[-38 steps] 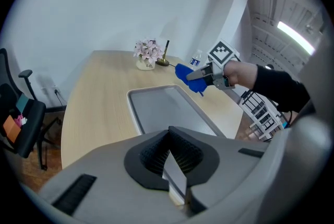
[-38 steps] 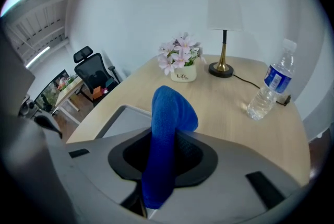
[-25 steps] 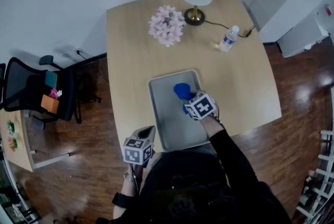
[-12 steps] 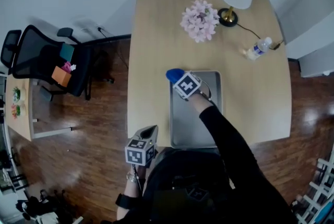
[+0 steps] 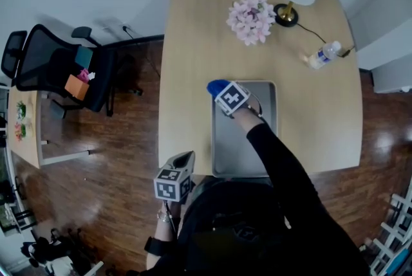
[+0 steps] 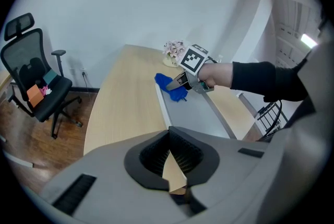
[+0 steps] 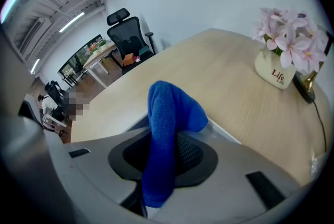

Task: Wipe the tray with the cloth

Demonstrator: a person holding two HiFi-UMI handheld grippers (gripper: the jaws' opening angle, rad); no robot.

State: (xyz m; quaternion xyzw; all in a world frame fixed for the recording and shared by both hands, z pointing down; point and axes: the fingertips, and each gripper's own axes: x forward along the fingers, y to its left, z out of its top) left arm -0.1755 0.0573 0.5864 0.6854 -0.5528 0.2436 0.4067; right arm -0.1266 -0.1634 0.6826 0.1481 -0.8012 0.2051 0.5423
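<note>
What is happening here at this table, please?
A person holds one tool in each hand. The right tool is shut on a blue cloth and holds it at the far left corner of the grey tray, which lies on the wooden table. So the wiping is under way. The left tool hangs by the table's near edge, away from the tray, with its jaws together and nothing between them.
</note>
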